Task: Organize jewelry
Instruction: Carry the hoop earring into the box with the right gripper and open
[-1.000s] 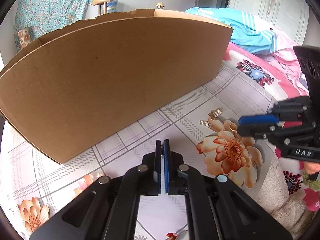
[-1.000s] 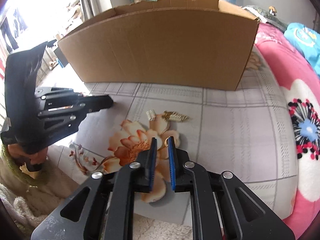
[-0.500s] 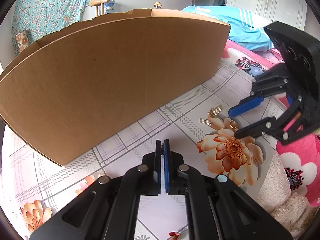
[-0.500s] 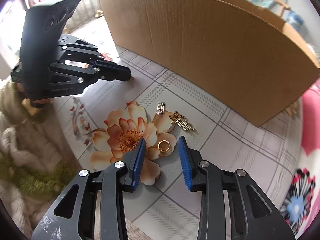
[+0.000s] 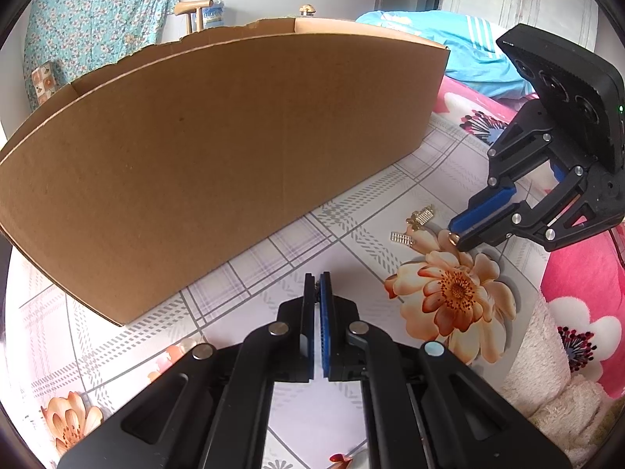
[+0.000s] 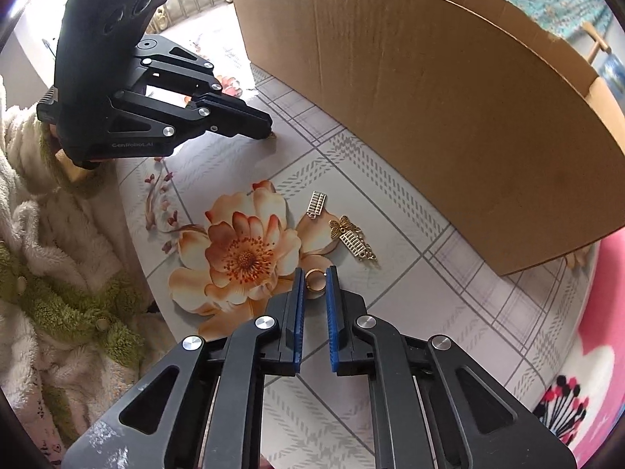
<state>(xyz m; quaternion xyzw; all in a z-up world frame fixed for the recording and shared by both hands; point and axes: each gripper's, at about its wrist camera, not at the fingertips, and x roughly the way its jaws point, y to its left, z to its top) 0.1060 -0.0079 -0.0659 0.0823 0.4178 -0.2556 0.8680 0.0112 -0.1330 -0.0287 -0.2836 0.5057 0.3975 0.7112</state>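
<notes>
Right gripper (image 6: 315,279): pointed steeply down at the cloth, jaws closing w/ the gold ring (image 6: 315,278) between the blue pads; pads looked just at its sides, firm pinch not certain. In left wrist view the same gripper (image 5: 455,236) came in from the right, tips low over the ring (image 5: 453,237).
Left gripper (image 5: 317,285): jaws clenched, blue pads together, nothing seen between them; tips down near the cloth in front of the box. In right wrist view it (image 6: 267,127) sat far left, tips near the cloth.
Ring: lay on the floral cloth (image 6: 429,312), at the right edge of the big printed orange flower (image 6: 244,254), near side of the other pieces.
Ladder-shaped charm (image 6: 317,203): pale metal, flat on the cloth, just beyond the ring, apart from it.
Butterfly piece (image 6: 351,236): gold, w/ a small ladder-like part attached, right of the ladder charm, close to but not touching the ring.
Cardboard box (image 6: 429,97): large, open top, torn upper edge, stood on the cloth far side of the jewelry; inside not visible.
Surface: patterned cloth w/ grid lines & flowers; pink floral bedding (image 5: 578,273) to the right.
Person: fluffy cream & green sleeve (image 6: 58,273) at left of right wrist view, behind the left gripper.
Bkgd: blue floral fabric (image 5: 97,19) hung on the far wall.
</notes>
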